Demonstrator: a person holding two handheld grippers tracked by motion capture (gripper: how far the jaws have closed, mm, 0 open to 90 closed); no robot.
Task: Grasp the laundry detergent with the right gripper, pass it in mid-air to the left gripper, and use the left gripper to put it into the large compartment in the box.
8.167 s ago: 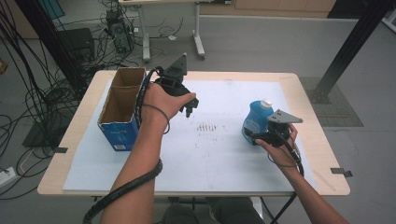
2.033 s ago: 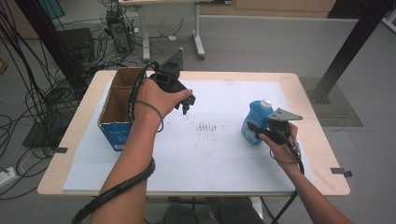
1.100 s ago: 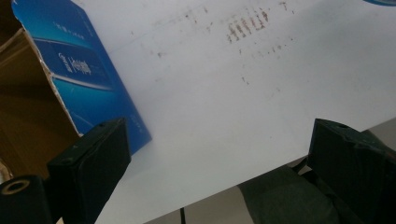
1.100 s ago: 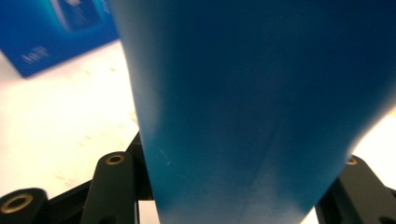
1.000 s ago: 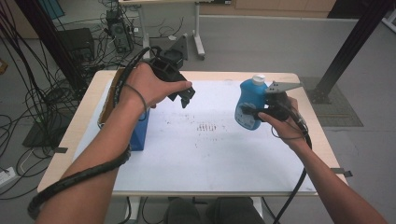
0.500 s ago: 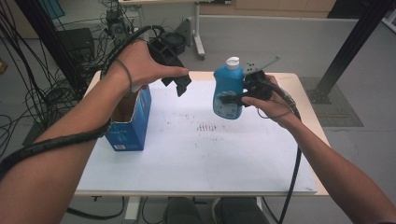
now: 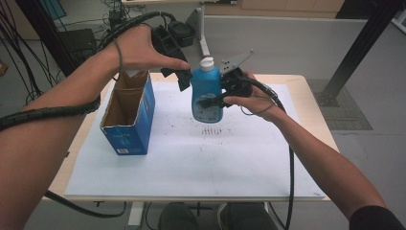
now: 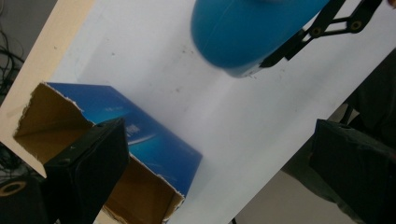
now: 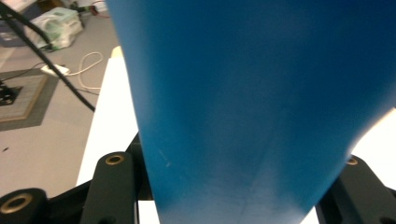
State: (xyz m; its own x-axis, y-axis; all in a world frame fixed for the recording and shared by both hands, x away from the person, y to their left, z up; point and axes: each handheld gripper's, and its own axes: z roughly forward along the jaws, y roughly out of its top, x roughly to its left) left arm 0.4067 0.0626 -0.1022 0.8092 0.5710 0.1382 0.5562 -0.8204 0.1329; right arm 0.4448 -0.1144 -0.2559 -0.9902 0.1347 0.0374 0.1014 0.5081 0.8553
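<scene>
right gripper (image 7: 218,98) held in the air above the table (image 7: 306,103), jaws pinched on the blue bottle (image 7: 206,96) at its lower body; bottle upright, white cap (image 7: 207,63) on top, base clear of the white sheet (image 7: 215,158). in the right gripper view, blue bottle wall (image 9: 252,102) seen close up between the two black jaws, pressed from both sides. left gripper (image 7: 179,72) raised near the upper left of the bottle, tips just beside its shoulder; contact could not be told. jaws spread wide in the left gripper view, nothing between them; bottle bottom (image 8: 247,37) and the other gripper's linkage (image 8: 322,30) seen farther off, blurred. left hand (image 7: 139,50) wrapped round the gripper body, cable trailing along the forearm. blue cardboard box (image 7: 129,115) stood on the left part of the sheet, top open, brown inside, torn flap edges; same box (image 8: 116,154) noted below the left jaw in the left gripper view. faint dark marks (image 7: 213,130) on the sheet under the bottle. right hand (image 7: 253,98) behind the bottle, grey plate (image 7: 237,60) sticking up above it.
</scene>
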